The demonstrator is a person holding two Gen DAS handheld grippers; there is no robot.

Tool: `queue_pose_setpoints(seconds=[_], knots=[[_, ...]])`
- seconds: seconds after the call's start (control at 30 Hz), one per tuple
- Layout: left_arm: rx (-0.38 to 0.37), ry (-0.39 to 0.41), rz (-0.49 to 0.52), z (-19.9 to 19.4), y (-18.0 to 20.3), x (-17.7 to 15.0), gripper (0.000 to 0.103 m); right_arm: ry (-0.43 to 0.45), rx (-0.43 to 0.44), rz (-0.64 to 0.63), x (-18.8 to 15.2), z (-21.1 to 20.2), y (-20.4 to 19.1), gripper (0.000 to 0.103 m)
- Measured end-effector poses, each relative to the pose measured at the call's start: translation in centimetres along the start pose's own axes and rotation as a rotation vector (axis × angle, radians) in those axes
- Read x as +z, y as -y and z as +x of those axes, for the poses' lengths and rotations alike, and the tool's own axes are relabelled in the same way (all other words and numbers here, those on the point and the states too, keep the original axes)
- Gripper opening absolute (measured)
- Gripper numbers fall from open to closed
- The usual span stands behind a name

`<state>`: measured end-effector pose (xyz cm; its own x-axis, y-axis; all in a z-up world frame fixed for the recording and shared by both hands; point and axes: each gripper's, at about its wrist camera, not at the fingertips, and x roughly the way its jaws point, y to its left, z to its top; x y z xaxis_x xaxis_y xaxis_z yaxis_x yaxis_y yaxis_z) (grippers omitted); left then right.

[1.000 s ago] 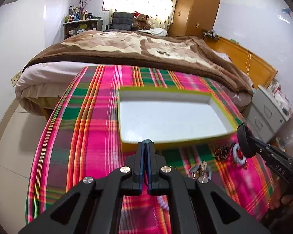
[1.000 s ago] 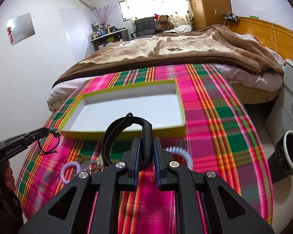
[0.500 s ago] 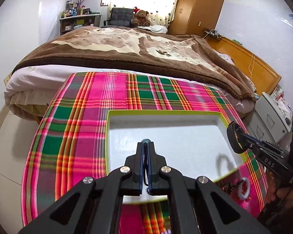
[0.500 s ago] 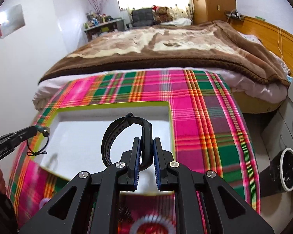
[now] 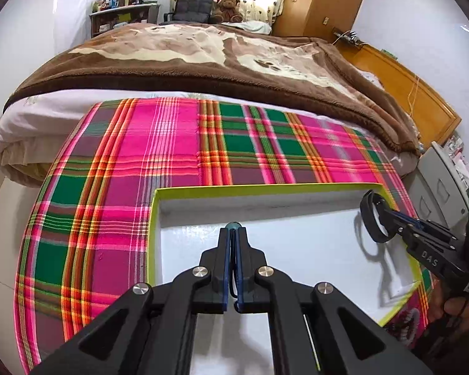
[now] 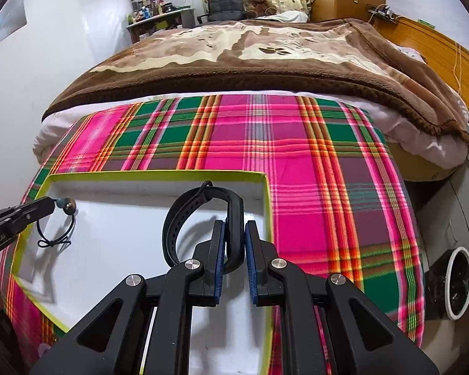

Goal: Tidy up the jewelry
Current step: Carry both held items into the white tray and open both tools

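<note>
A shallow white tray with a yellow-green rim (image 5: 265, 187) (image 6: 159, 173) lies on the plaid cloth. My left gripper (image 5: 233, 234) is shut on a thin black cord with a teal bead (image 5: 233, 225), held over the tray's left part; the cord (image 6: 54, 237) hangs from its tip in the right wrist view. My right gripper (image 6: 234, 234) is shut on a black band bracelet (image 6: 203, 212) over the tray's right part; the bracelet (image 5: 373, 218) also shows in the left wrist view.
The pink and green plaid cloth (image 6: 312, 168) covers the table. A bed with a brown blanket (image 5: 219, 56) stands right behind it. Grey drawers (image 5: 441, 184) and a bin (image 6: 456, 281) stand to the right. Loose jewelry (image 5: 406, 322) lies near the tray's front right corner.
Both grippers have moved forward from the table's front, past the loose jewelry, to over the tray, each still holding its piece.
</note>
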<state>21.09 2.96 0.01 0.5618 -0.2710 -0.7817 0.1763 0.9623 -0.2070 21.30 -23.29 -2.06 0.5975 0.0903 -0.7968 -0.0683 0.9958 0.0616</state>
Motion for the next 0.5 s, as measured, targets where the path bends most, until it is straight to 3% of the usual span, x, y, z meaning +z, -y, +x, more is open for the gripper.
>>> queue_pose_setpoints(seconds=[0.5], knots=[[0.025,-0.049,-0.03,1.5,-1.0,-0.3,0.006,-0.028,-0.031,-0.063,0.0,1.3,-1.3,0.013]])
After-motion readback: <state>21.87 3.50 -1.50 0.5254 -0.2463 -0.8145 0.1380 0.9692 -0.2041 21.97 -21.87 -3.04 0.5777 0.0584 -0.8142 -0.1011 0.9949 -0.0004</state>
